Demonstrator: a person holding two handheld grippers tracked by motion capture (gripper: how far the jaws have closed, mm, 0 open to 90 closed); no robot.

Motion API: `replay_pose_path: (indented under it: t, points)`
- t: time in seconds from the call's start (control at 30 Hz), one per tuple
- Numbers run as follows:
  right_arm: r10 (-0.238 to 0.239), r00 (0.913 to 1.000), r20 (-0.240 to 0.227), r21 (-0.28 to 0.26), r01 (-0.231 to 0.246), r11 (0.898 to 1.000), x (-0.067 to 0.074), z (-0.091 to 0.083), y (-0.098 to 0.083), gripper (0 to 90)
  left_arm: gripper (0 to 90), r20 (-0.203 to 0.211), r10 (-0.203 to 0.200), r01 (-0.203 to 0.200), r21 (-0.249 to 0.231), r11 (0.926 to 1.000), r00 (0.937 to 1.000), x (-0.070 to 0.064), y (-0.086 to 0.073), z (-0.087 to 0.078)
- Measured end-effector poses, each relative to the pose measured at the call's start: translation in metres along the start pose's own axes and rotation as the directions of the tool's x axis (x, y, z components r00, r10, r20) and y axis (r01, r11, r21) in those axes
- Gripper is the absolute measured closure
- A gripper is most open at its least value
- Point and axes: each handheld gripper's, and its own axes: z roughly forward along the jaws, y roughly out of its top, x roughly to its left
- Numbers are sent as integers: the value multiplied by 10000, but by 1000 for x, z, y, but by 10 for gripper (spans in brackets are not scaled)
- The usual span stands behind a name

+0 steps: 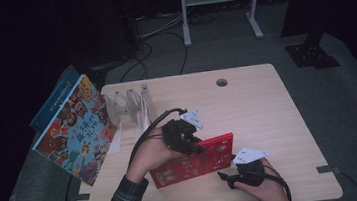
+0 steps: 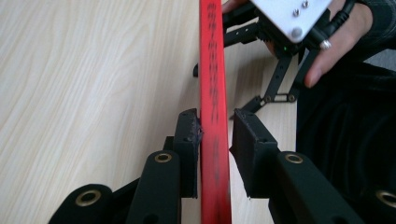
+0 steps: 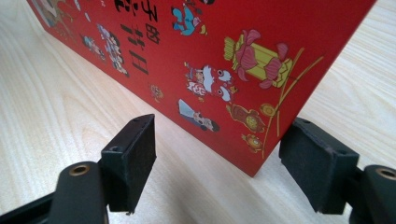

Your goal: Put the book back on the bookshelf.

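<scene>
A red picture book [image 1: 193,162] stands on its long edge on the table [image 1: 269,121], its cover toward the person. My left gripper [image 1: 194,146] straddles its top edge. In the left gripper view the thin red edge [image 2: 212,70] runs between the jaws of my left gripper [image 2: 215,140]. One pad [image 2: 189,140] touches the book, and the other stands a small gap off. My right gripper [image 1: 225,178] sits low at the book's near right corner. In the right gripper view, my right gripper [image 3: 222,158] has its jaws wide apart, and the cover's corner [image 3: 224,56] lies just beyond them, untouched.
A large colourful picture book [image 1: 76,131] leans at the table's left edge, with a blue book [image 1: 53,101] behind it. A clear plastic book rack [image 1: 129,105] stands at the back left. A cable hole [image 1: 222,82] is near the far edge.
</scene>
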Motion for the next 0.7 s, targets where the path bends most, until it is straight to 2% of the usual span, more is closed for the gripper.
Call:
replay_pose_path:
  t: [0.3, 0.7]
  points:
    - [-92, 10000, 20, 8, 92, 10000, 1, 1, 0, 260, 675, 25, 65, -67, 542, 9985, 10000, 1, 27, 24]
    - [-132, 9999, 84, 26, 132, 9999, 1, 1, 0, 262, 685, -121, 141, -126, 1132, 9935, 9998, 1, 40, 40]
